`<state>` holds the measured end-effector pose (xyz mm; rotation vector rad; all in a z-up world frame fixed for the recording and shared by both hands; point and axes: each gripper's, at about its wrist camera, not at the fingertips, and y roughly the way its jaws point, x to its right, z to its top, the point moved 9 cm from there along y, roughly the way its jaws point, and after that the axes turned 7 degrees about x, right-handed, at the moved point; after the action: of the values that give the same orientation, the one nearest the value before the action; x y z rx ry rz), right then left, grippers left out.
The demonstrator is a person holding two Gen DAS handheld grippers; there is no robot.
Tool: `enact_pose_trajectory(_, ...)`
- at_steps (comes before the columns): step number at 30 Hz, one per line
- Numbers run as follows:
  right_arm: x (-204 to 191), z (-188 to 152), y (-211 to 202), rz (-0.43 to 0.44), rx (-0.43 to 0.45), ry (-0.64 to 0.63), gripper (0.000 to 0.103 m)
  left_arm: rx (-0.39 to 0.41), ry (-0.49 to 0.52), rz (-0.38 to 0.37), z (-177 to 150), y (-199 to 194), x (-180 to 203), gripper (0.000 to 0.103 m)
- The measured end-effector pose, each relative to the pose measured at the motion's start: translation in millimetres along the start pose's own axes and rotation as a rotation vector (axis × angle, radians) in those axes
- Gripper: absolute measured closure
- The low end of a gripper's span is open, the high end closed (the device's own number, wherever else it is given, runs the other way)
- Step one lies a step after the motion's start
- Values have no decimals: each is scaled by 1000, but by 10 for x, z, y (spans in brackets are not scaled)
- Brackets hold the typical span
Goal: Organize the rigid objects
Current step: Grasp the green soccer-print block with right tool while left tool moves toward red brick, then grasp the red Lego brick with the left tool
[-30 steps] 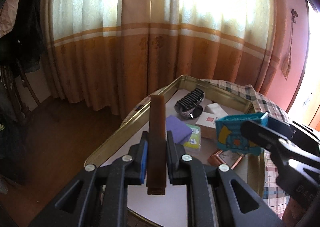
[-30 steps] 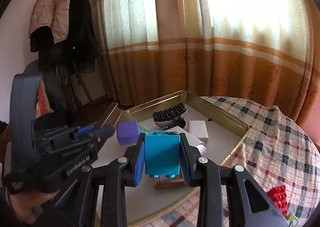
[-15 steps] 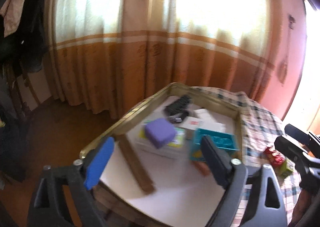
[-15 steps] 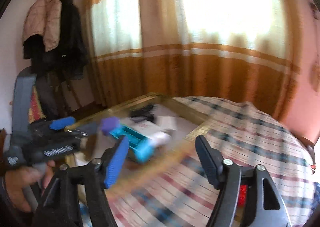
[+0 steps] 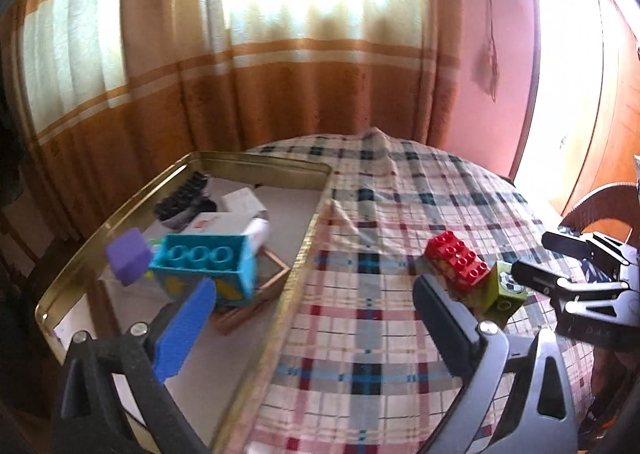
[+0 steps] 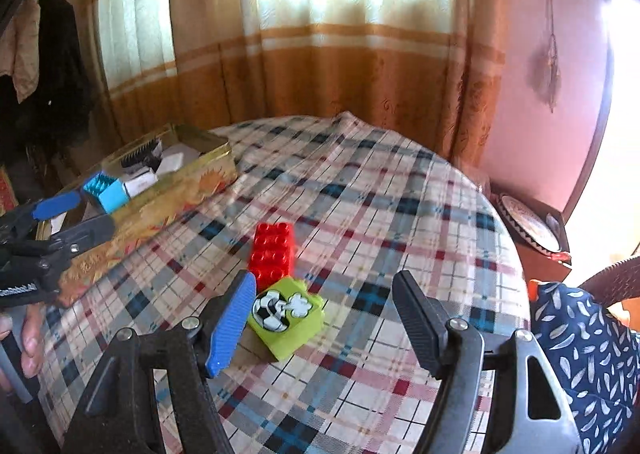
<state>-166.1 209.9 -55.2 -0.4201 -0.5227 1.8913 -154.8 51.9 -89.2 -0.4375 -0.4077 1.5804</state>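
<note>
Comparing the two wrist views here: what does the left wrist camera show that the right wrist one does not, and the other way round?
Only the left wrist view shows the purple cube and the tray's open floor. Only the right wrist view shows the green block's football picture, the hanging coats and the tin's printed outer wall. Both show the gold tin tray, teal brick, red brick, green block and plaid tablecloth.

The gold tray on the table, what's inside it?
In the gold tray: a blue toy block, a purple cube, a black brush, white boxes and a wooden frame. Whatever lies beneath the pile is covered.
</note>
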Motion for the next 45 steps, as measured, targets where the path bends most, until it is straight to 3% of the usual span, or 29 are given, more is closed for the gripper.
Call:
enact_pose_trajectory(4,-154,-59,87,54,-50,-34,30,-12,18,-2,-7,29,85,3)
enact_pose_trajectory(9,-194,-198,227,56,-132,-37,31,-14,35,-9,21,22,136,2)
enact_pose_trajectory(11,-165,-211,237,63,-138,-19,50,-20,43,-14,28,31,166,2)
enact_pose_trajectory(12,-158,-218,229,70,-138,-14,50,-23,44,-16,34,49,181,2)
enact_pose_trajectory(16,-117,-195,176,71,-108,10,50,-40,42,-40,39,93,282,2)
enact_pose_trajectory(25,459,63,57,-102,-9,127,50,-97,73,-100,51,339,765,2)
enact_pose_trajectory(30,665,113,-1,-143,31,186,50,-155,84,-134,-6,569,1073,2)
enact_pose_trajectory(35,766,138,-33,-156,56,217,50,-192,109,-122,-57,758,1221,3)
enact_pose_trajectory(38,736,156,-41,-156,70,215,50,-218,117,-129,-93,864,1273,11)
enact_pose_trajectory(40,709,173,-43,-155,74,201,50,-242,111,-144,-138,924,1283,30)
enact_pose_trajectory(41,697,188,-50,-152,79,198,50,-251,104,-155,-157,940,1284,34)
enact_pose_trajectory(43,686,195,-48,-148,82,198,50,-250,85,-181,-152,920,1274,58)
enact_pose_trajectory(45,665,203,-49,-142,84,198,50,-245,93,-198,-147,895,1270,72)
